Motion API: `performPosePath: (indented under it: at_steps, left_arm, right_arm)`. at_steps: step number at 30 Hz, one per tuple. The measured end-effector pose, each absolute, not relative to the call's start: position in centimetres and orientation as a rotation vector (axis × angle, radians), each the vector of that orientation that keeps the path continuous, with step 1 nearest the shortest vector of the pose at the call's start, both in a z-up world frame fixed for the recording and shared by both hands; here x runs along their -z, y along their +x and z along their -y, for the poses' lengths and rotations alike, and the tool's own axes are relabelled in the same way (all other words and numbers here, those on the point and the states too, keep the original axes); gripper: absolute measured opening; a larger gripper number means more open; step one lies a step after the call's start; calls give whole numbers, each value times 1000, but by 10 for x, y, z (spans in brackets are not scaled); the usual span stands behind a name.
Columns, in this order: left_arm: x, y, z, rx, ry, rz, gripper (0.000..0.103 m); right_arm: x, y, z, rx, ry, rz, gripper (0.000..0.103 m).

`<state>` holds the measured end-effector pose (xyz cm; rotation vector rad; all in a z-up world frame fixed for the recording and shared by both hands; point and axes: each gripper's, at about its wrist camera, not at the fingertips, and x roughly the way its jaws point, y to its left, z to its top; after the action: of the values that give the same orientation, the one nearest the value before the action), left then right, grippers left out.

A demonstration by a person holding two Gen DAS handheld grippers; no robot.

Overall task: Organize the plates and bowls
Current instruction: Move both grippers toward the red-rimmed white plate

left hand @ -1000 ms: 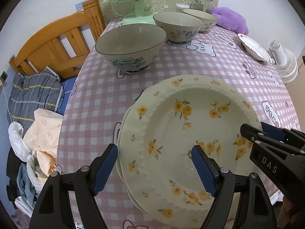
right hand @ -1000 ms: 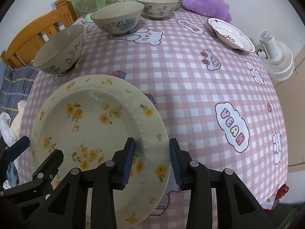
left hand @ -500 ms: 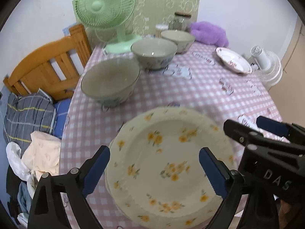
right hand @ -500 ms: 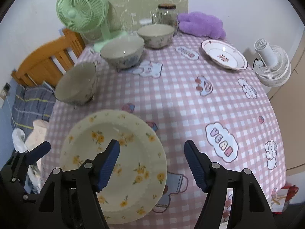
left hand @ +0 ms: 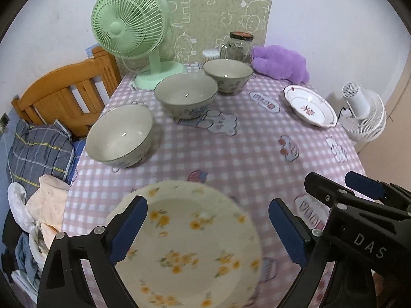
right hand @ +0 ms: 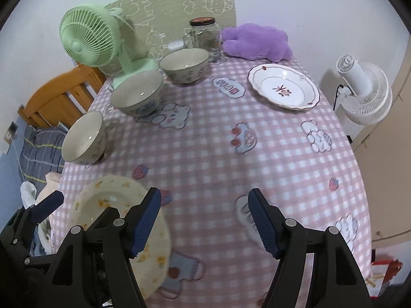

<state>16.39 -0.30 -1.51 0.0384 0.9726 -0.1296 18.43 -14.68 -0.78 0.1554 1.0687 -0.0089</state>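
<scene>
A cream plate with yellow flowers (left hand: 190, 243) (right hand: 108, 202) lies at the near edge of the table, with a second rim just showing under its left side. My left gripper (left hand: 207, 202) hangs open above it, pads well clear of the rim. My right gripper (right hand: 204, 193) is open too, over bare cloth just right of the plate, and it shows in the left wrist view (left hand: 334, 179). Three grey-rimmed bowls (left hand: 119, 133) (left hand: 186, 97) (left hand: 227, 73) stand in a row up the left side. A white plate with red trim (left hand: 309, 106) (right hand: 282, 89) sits at the far right.
The table wears a pink checked cloth (left hand: 231, 154). At the back stand a green fan (left hand: 128, 23), a glass jar (left hand: 240, 46) and a purple plush (left hand: 282, 64). A white fan (left hand: 364, 113) stands off the right edge. A wooden bed frame (left hand: 66, 95) and piled clothes (left hand: 38, 141) lie left.
Both grippers let go of the flowered plate, opened wide and rose back from it. The plate stays on the table's near edge, and more of the table has come into view.
</scene>
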Motion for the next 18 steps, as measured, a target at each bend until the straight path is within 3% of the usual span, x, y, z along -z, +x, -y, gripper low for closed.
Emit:
performPosePath:
  at_steps: [18]
  left_arm:
    - [7,218,114,1,-14,-944,96]
  right_arm:
    - [-4,244,256,-63,78,-1031,73]
